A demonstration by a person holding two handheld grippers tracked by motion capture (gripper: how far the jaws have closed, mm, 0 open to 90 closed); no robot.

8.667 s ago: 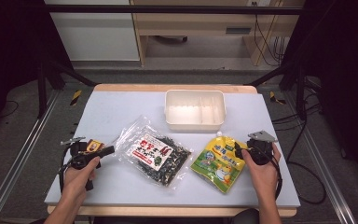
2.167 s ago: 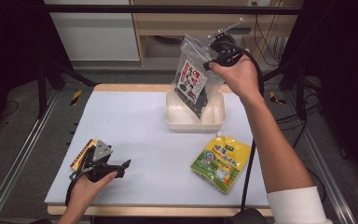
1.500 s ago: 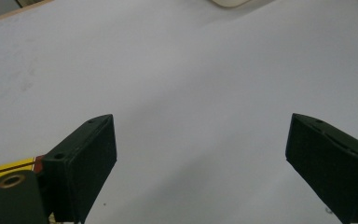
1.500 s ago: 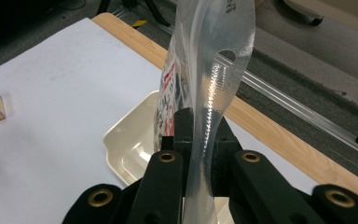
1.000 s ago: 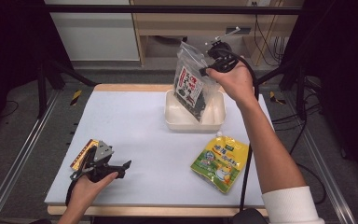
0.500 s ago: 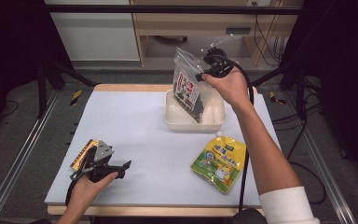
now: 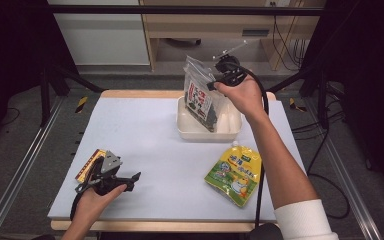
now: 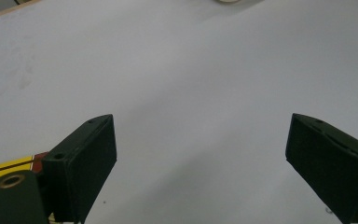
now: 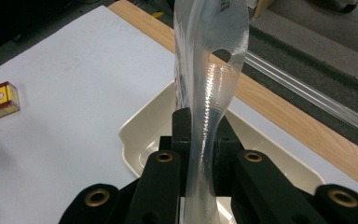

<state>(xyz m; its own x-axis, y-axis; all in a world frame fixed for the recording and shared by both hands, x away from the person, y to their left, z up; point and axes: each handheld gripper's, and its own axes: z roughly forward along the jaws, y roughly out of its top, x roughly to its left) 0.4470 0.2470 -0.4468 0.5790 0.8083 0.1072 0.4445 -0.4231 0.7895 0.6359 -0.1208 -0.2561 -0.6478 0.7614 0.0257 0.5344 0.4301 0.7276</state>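
Bright overhead light is washing the pale worktop (image 7: 145,135) evenly, surroundings are falling dark, and glare is streaking the clear bag (image 9: 209,70).

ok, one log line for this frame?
right gripper: shut on clear dark-snack bag, over cream plastic tray | left gripper: open, idle | yellow spouted pouch: on table
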